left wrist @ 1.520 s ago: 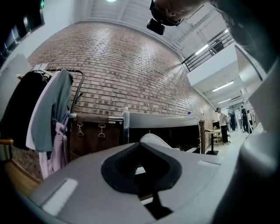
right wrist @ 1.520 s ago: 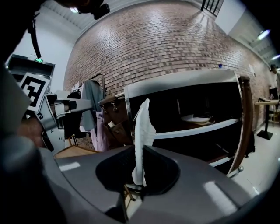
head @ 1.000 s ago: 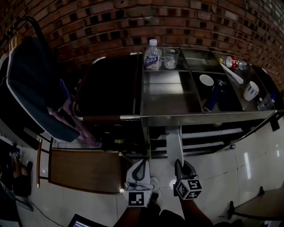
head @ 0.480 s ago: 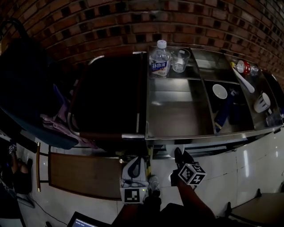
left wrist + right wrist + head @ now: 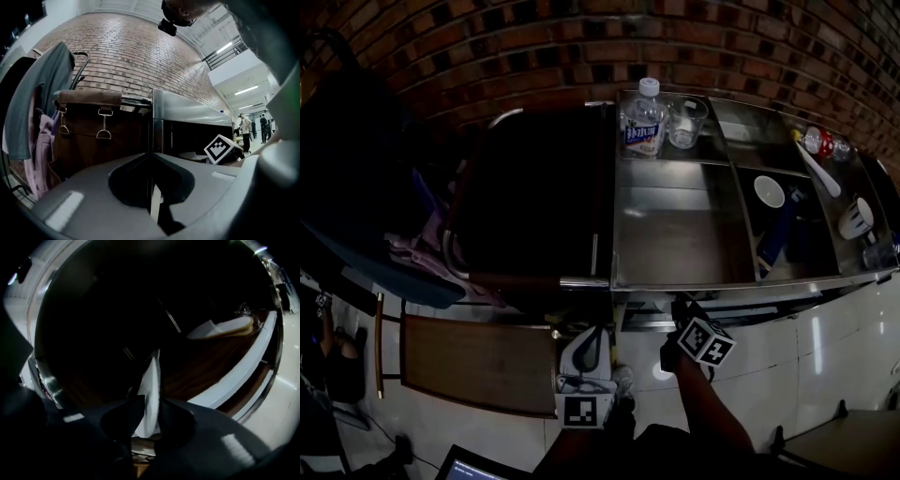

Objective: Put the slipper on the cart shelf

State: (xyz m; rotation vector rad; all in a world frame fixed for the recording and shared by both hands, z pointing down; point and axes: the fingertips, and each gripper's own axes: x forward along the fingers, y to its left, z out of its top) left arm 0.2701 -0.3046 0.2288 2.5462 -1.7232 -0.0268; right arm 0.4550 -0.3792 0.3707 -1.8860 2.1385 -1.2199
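Observation:
My right gripper reaches under the steel cart's top, only its marker cube showing in the head view. In the right gripper view a thin white slipper stands edge-on between the jaws of the right gripper, above a dark wooden shelf. Those jaws have just been opening, and the pads still touch the slipper. Another white slipper lies further along that shelf. My left gripper hangs shut and empty in front of the cart.
On the cart top stand a water bottle, a glass, a bowl and a cup. A brown bag hangs at the cart's left end beside clothes. A wooden panel lies low at left.
My right gripper has pushed forward and down under the cart's top, rolling as it went; the slipper has passed out of the head view. The left gripper moved a little toward the cart early on.

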